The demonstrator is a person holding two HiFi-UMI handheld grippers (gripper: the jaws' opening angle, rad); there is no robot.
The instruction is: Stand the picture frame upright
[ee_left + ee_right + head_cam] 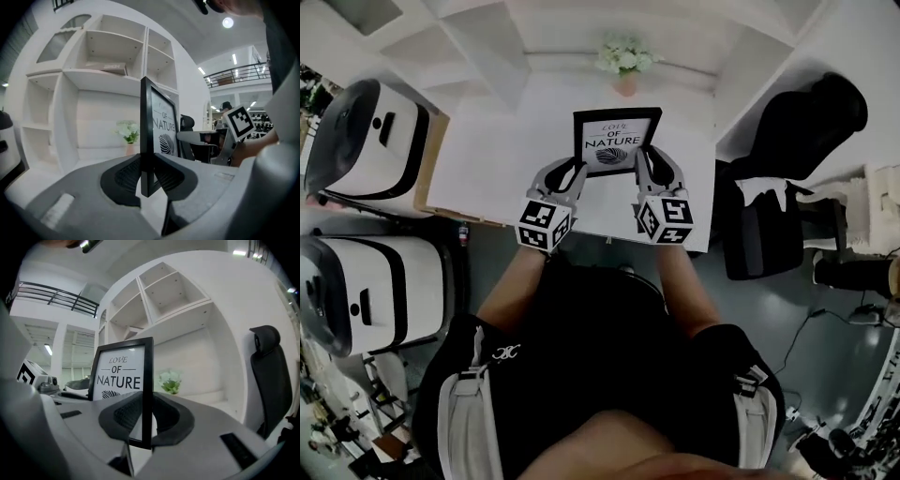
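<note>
**A:** Where is the picture frame (617, 141) held?

**B:** It is gripped on both sides over the middle of the white worktop (487, 159), print turned to the near side, with the potted plant (624, 61) well beyond it at the far edge. Its left edge is clamped by the left gripper (149, 173) and its right edge by the right gripper (146, 416). Each pair of jaws is narrowed onto the thin black rim.

**A:** Is it set down yet?

**B:** That cannot be told. The lower corners are seen below the jaws, but contact with the worktop is not shown.

**A:** How is the step best done?

**B:** Both sides should be held level, so that no twist is put into the frame. The bottom edge should be lowered flat. Any back support is hidden, so the grip is probably best eased only once the frame is felt to rest by itself.
</note>
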